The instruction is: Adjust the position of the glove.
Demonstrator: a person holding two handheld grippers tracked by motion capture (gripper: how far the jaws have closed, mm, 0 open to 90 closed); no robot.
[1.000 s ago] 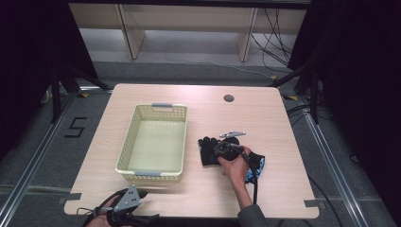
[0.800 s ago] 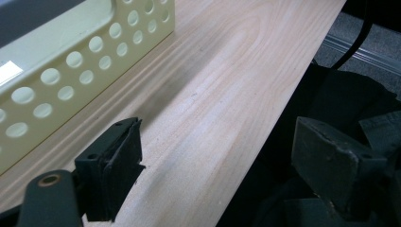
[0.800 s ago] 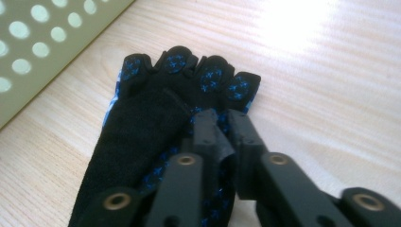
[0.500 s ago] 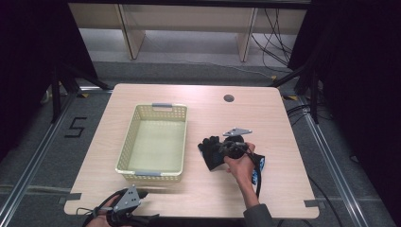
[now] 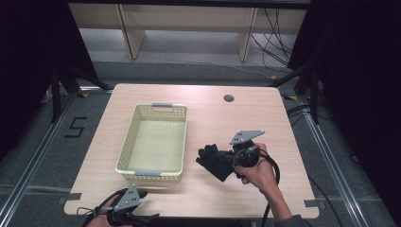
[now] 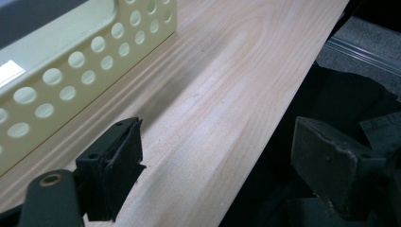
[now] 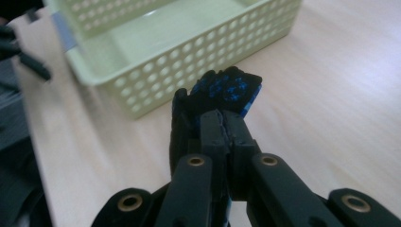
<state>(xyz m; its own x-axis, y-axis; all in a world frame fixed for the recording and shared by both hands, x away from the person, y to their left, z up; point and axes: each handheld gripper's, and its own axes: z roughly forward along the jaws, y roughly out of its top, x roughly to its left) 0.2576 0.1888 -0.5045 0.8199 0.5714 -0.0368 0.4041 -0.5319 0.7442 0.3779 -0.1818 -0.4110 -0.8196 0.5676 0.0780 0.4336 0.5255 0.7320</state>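
A black glove (image 5: 213, 161) with blue dots (image 7: 222, 90) hangs from my right gripper (image 5: 228, 160), just right of the pale yellow basket (image 5: 124, 142). In the right gripper view the jaws (image 7: 222, 126) are shut tight on the glove's edge, and it dangles above the wooden table (image 7: 331, 85). My left gripper (image 5: 144, 218) rests at the table's front edge, below the basket's near left corner. Its jaws (image 6: 222, 156) stand wide open with nothing between them, beside the basket's holed wall (image 6: 71, 61).
The basket's inside (image 7: 156, 33) holds nothing. A round cable hole (image 5: 229, 98) sits at the table's far right. Dark floor and metal rails surround the table, and cables trail from both grippers.
The right gripper has closed on the glove and lifted it off the table, drifting slightly toward the near right. The left gripper has kept still.
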